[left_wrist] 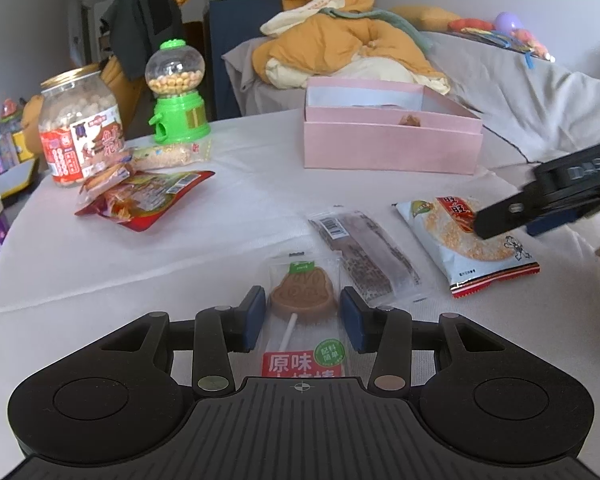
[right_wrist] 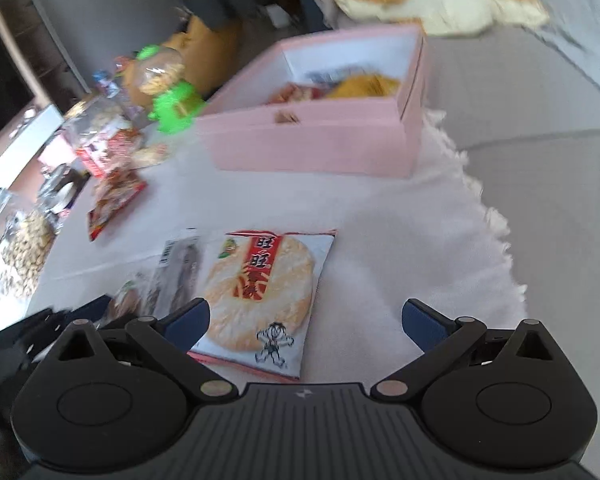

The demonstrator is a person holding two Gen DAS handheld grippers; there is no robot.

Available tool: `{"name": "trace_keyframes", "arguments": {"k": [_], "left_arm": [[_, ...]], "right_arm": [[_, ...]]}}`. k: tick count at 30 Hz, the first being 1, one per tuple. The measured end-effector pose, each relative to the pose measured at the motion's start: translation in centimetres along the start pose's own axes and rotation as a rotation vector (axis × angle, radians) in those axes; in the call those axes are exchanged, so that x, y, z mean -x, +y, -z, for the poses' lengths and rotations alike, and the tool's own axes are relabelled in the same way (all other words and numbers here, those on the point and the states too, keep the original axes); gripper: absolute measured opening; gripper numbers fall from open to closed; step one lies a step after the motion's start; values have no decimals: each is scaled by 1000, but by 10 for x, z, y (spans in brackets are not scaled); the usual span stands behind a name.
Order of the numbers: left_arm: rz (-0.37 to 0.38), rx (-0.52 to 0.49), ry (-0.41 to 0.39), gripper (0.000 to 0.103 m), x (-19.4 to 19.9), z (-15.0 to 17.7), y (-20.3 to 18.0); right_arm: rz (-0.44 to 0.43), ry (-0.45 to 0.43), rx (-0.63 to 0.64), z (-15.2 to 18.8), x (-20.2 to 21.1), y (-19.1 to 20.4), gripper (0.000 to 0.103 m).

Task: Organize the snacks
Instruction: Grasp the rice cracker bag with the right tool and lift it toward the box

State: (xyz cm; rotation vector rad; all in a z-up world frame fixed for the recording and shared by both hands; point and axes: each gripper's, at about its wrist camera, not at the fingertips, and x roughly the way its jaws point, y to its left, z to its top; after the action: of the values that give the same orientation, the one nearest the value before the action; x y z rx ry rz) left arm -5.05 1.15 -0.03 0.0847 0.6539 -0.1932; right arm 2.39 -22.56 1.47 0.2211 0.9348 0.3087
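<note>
A: Clear crinkly film over a tan moulded sweet on a white stick: that is the lollipop packet [left_wrist: 303, 312], lying flat on the white-clothed surface [left_wrist: 140, 264], right between the blue pads of the left tongs [left_wrist: 303, 318].

B: Are they gripping it?

A: Not that I can see. The pads stand either side of the sweet with a sliver of gap on each, so I judge them parted but nearly closing, with nothing held.

B: How will it handle?

A: Light, I think. The film is probably slippery and gives under pressure, while the sweet inside is stiff and could crack. I would pinch across the hard sweet's lower edge or just where the stick joins it, not the loose film alone, and squeeze gently.

B: And the right tongs [right_wrist: 306, 322]?

A: Spread wide, empty, hovering over the rice cracker bag [right_wrist: 260, 300]. The bag lies flat on the surface, beside a dark bar in a clear wrapper [left_wrist: 360, 256], which sits between it and the lollipop packet. It looks puffy and light, and the crackers are likely brittle, so take it by a sealed edge rather than across the middle.

B: Where do they go?

A: Presumably the open pink box [left_wrist: 392, 144] at the far side of the surface, which already holds a few snacks.
</note>
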Motion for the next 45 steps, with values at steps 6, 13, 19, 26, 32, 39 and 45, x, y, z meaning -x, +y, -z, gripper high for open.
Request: {"name": "trace_keyframes", "arguments": {"k": [6, 13, 19, 26, 32, 39, 45], "left_arm": [[0, 0, -1, 48, 0, 0, 0], [1, 4, 0, 48, 0, 0, 1], [2, 6, 1, 48, 0, 0, 1], [8, -6, 8, 47, 0, -1, 2], [-40, -5, -51, 42, 16, 4, -1], [116, 20, -127, 42, 46, -31, -8], [215, 20, -186, 42, -2, -144, -31]], "right_arm": [[121, 33, 130, -5, -33, 51, 103], [204, 24, 303, 3, -45, 88, 93], [144, 34, 292, 12, -7, 64, 76], [70, -78, 216, -5, 54, 33, 76], [43, -127, 177, -12, 70, 14, 76], [89, -225, 247, 12, 66, -15, 76], [7, -244, 219, -2, 46, -28, 76]]}}
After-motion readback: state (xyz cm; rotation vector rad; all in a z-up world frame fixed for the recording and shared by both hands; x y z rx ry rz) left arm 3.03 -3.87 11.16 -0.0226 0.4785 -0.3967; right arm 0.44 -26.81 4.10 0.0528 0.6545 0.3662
